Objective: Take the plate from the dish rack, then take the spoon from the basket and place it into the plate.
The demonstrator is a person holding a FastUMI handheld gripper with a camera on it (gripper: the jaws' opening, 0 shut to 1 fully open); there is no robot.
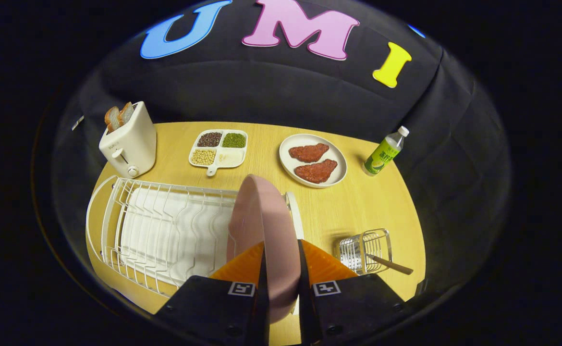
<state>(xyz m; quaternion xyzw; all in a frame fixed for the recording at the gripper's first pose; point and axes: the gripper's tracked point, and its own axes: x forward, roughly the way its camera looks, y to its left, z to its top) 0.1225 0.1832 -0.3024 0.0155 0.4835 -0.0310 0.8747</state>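
Item: pink plate (262, 216), held on edge with its rim between our gripper (281, 269) fingers, which clamp it from both sides, at the right end of the white dish rack (156, 226) — upright, we judge, because the rack slots stand it so. Spoon (390, 264) waits in the wire basket (363, 250), just right of the fingers, handle leaning out for an easy grasp.

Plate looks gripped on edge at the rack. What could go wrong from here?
1. The hand-held gripper pinches the pink plate only by its rim, upright; it could pivot or slip as it's carried.
2. The plate stands at the dish rack end; lifting at an angle may snag a wire.
3. The basket and its spoon sit close beside the fingers; a swing could topple them.
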